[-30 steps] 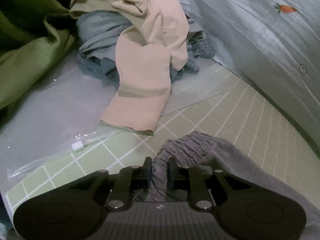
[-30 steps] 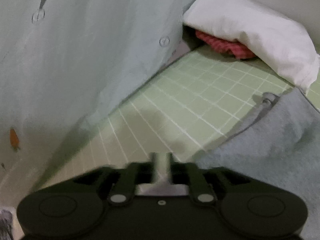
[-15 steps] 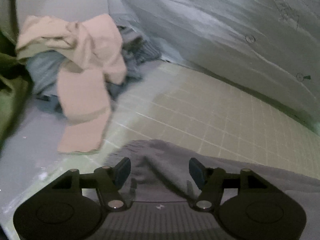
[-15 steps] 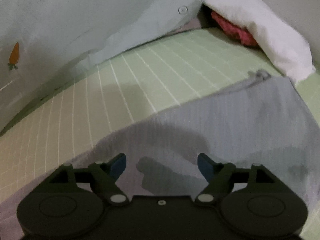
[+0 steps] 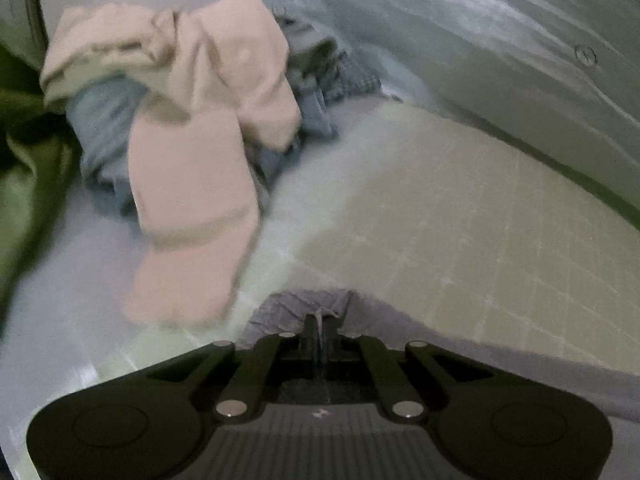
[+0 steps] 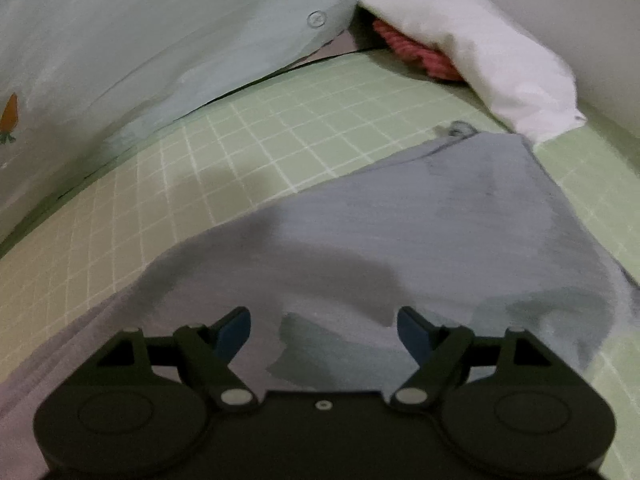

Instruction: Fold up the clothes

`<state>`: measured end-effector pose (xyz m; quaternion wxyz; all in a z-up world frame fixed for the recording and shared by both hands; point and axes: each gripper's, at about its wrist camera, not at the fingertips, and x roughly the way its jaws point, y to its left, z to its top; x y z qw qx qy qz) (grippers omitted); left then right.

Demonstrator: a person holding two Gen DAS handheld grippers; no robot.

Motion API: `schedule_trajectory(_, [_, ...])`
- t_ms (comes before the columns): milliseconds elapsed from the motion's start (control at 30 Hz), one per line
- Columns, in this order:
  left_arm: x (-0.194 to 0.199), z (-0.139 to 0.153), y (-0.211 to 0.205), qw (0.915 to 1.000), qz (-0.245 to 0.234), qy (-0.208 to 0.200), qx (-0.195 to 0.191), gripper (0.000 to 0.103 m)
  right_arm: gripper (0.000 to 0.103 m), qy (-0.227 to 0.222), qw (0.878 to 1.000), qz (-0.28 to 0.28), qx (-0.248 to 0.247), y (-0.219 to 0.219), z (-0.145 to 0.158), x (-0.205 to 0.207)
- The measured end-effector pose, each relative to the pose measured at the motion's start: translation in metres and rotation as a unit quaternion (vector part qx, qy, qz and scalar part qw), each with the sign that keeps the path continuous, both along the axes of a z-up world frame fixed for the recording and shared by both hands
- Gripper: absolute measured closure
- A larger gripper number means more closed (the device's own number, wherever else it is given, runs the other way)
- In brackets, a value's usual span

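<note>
A grey garment (image 6: 420,216) lies spread on the green checked sheet (image 6: 280,128). My right gripper (image 6: 324,330) is open just above the grey cloth, its blue pads (image 6: 234,330) wide apart and empty. In the left wrist view my left gripper (image 5: 320,330) is shut on a ribbed edge of the same grey garment (image 5: 304,306), which bunches up between the fingers. The rest of the garment trails off to the right (image 5: 500,364).
A heap of clothes with a pale pink garment (image 5: 192,128) on blue ones stands at the back left, beside green fabric (image 5: 24,168). A pale quilt with carrot print (image 6: 120,40) lines the far side. A white pillow (image 6: 472,48) covers a red item (image 6: 416,54).
My left gripper opened and then shut again on the ribbed edge of the grey garment. My right gripper opened, let go of the cloth and now hovers over it.
</note>
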<state>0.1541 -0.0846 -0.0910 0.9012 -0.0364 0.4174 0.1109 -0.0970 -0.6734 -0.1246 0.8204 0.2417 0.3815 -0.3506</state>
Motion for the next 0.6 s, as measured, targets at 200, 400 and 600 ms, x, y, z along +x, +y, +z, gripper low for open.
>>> schedule_trajectory(200, [-0.01, 0.027, 0.004, 0.9988, 0.029, -0.028, -0.027, 0.081, 0.011, -0.009, 1.0, -0.007, -0.012, 0.001, 0.006, -0.036])
schedule_trajectory(400, [-0.068, 0.04, -0.037, 0.999, -0.034, -0.012, -0.027, 0.049, 0.005, -0.019, 0.998, -0.056, -0.01, -0.007, 0.005, -0.085])
schedule_trajectory(600, [-0.136, 0.028, -0.07, 0.997, -0.064, 0.027, -0.033, 0.043, 0.009, -0.023, 0.989, -0.144, -0.005, -0.033, 0.002, -0.137])
